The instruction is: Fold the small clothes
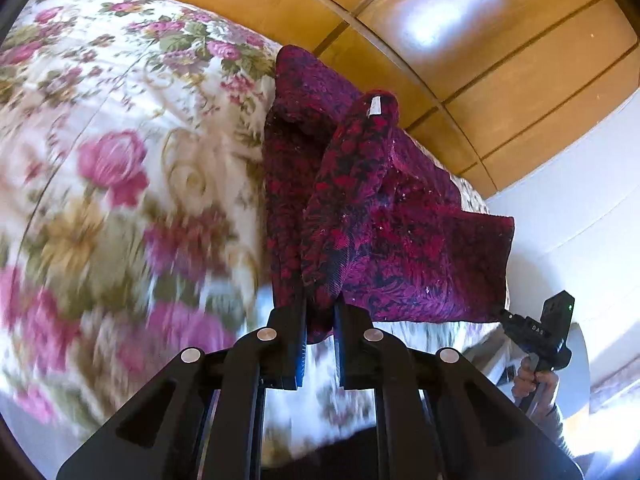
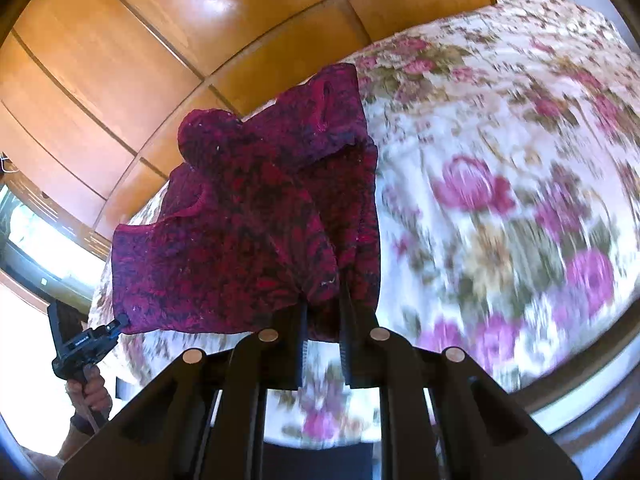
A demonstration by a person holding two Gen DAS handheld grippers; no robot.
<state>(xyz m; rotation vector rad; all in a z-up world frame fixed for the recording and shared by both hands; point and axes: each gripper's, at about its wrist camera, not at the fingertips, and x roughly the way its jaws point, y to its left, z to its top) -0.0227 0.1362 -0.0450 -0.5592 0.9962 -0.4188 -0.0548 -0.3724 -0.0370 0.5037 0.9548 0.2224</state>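
Observation:
A small dark red and black patterned garment (image 1: 360,216) hangs stretched in the air between my two grippers, above a floral bedspread (image 1: 100,140). My left gripper (image 1: 320,312) is shut on one corner of the garment. My right gripper (image 2: 323,308) is shut on the opposite corner of the garment (image 2: 248,232). A white label (image 1: 376,105) shows at the garment's top fold. The right gripper also shows in the left wrist view (image 1: 505,313), and the left gripper shows in the right wrist view (image 2: 120,322), each pinching an edge of the cloth.
The bed with the floral bedspread (image 2: 500,160) fills the space below. A glossy wooden panelled wardrobe (image 1: 460,32) stands behind the bed and also shows in the right wrist view (image 2: 140,40). A white wall (image 1: 568,208) is at the right; a bright window (image 2: 32,240) is at the left.

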